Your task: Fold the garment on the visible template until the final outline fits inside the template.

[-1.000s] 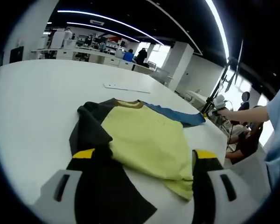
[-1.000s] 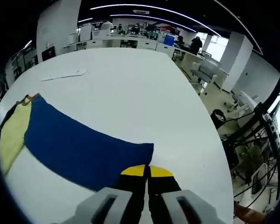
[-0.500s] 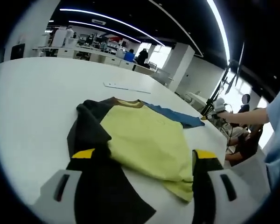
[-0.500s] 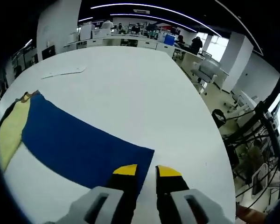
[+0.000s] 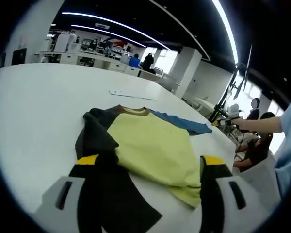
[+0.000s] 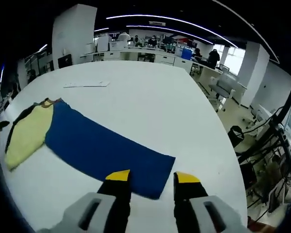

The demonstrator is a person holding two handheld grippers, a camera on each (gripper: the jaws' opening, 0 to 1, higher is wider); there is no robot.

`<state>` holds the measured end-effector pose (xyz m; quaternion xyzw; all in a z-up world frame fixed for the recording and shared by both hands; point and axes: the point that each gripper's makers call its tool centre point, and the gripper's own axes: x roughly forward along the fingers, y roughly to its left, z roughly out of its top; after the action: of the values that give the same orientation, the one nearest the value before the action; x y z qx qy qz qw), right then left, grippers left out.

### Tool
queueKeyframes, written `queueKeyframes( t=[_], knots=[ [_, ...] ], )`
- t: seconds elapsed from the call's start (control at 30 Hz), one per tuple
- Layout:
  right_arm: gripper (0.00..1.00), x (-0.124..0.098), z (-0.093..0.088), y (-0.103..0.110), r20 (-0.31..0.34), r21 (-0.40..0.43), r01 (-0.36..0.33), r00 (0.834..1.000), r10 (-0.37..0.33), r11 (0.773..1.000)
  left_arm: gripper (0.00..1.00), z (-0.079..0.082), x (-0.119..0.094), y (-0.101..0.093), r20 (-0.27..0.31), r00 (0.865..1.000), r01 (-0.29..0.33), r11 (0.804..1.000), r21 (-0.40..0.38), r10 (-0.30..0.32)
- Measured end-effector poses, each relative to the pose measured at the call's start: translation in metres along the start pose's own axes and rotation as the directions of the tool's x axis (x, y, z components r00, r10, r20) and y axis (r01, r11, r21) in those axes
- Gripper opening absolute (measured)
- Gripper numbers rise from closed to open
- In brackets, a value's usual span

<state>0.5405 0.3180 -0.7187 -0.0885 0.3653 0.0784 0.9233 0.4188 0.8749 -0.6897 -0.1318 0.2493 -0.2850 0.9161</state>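
Soft yellow/black/blue garment (image 5: pixel 150 145) rumpled on white table (image 6: pixel 150 107), right gripper (image 6: pixel 149 177) jaws apart

garment (image 5: pixel 150 145): yellow, black, blue | table (image 6: pixel 150 102): white

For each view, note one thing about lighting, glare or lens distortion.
Left gripper view: fisheye lens curves the white table edge, and ceiling light strips glare overhead. Right gripper view: even lighting leaves the blue sleeve crisp and almost shadowless, with straight lines bowed towards the rim.
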Motion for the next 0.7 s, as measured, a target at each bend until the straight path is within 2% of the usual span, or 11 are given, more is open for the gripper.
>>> queueKeyframes(
  t=[0.1,0.17,0.2,0.27,0.33,0.43,0.5,0.53,0.67,0.7],
  knots=[
    [0.45,-0.007,0.008,0.016,0.042,0.015,-0.057,0.998,0.057,0.998,0.81,0.003,-0.004,0.001,0.006,1.000,-0.005,1.000,0.001,0.005],
    [0.47,-0.013,0.017,0.028,0.086,-0.013,-0.106,0.990,0.107,0.994,0.81,0.003,-0.006,0.002,0.007,1.000,-0.007,1.000,0.003,0.007],
    [0.48,-0.017,0.015,0.032,0.074,-0.007,-0.109,0.991,0.110,0.994,0.81,0.004,-0.007,0.002,0.008,1.000,-0.008,1.000,0.004,0.008],
    [0.54,-0.021,0.021,0.044,0.104,-0.025,-0.154,0.982,0.156,0.988,0.81,0.005,-0.009,0.002,0.010,1.000,-0.010,1.000,0.005,0.010],
    [0.58,-0.026,0.023,0.054,0.107,-0.032,-0.187,0.976,0.190,0.982,0.81,0.006,-0.011,0.002,0.015,1.000,-0.013,1.000,0.000,0.013],
    [0.70,-0.034,0.027,0.072,0.129,-0.045,-0.249,0.959,0.253,0.967,0.82,0.009,-0.014,0.001,0.030,0.999,-0.013,1.000,-0.002,0.013],
    [0.78,-0.039,0.026,0.080,0.129,-0.059,-0.258,0.956,0.263,0.964,0.83,0.009,-0.015,0.000,0.031,0.999,-0.015,1.000,-0.001,0.015],
    [0.81,-0.042,0.027,0.088,0.136,-0.066,-0.283,0.948,0.289,0.957,0.83,0.008,-0.016,0.000,0.030,0.999,-0.015,1.000,-0.001,0.015],
    [0.99,-0.054,0.029,0.103,0.164,-0.084,-0.312,0.933,0.322,0.946,0.83,0.003,-0.020,-0.001,0.022,1.000,-0.020,1.000,0.000,0.020],
    [1.00,-0.056,0.027,0.105,0.156,-0.089,-0.315,0.932,0.326,0.945,0.83,0.002,-0.021,-0.001,0.021,1.000,-0.022,1.000,0.002,0.022]
  ],
)
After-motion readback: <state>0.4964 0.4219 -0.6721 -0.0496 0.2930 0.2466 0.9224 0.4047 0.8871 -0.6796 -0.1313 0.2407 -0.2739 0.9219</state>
